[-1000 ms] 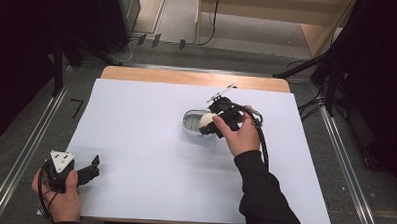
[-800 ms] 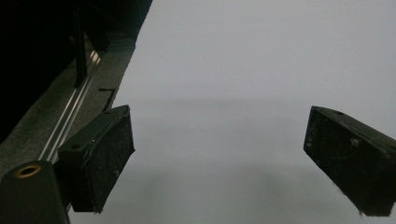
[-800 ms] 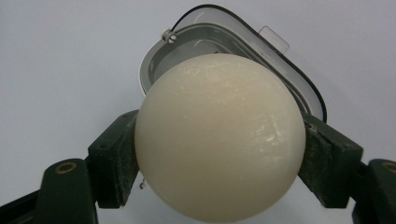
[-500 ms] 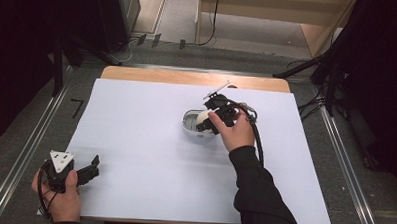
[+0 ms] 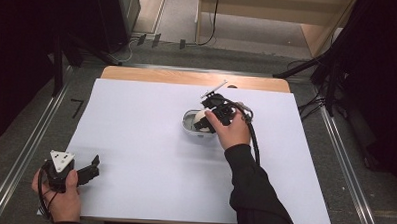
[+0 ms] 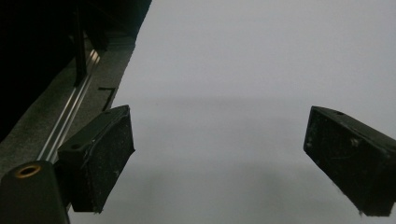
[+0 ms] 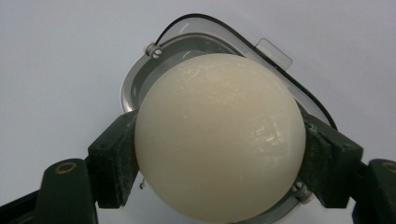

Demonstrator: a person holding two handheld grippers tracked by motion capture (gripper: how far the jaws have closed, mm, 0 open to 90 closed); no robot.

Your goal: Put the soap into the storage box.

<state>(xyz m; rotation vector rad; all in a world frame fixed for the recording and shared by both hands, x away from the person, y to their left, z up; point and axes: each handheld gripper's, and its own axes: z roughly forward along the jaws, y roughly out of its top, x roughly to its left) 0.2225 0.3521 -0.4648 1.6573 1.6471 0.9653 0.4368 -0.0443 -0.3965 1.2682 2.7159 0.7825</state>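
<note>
Right gripper view: the cream ball (image 7: 219, 137) is clamped between the right gripper (image 7: 219, 158) pads, directly above the clear container (image 7: 140, 79).

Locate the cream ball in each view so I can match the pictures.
High view: the cream ball sits right of centre on the table, over the clear dish, partly hidden by the right gripper.
Left gripper view: open jaws over the bare white tabletop.
Right gripper view: the ball is at centre, clamped between both pads, dish behind it.
Shared landmark: the white tabletop.
</note>
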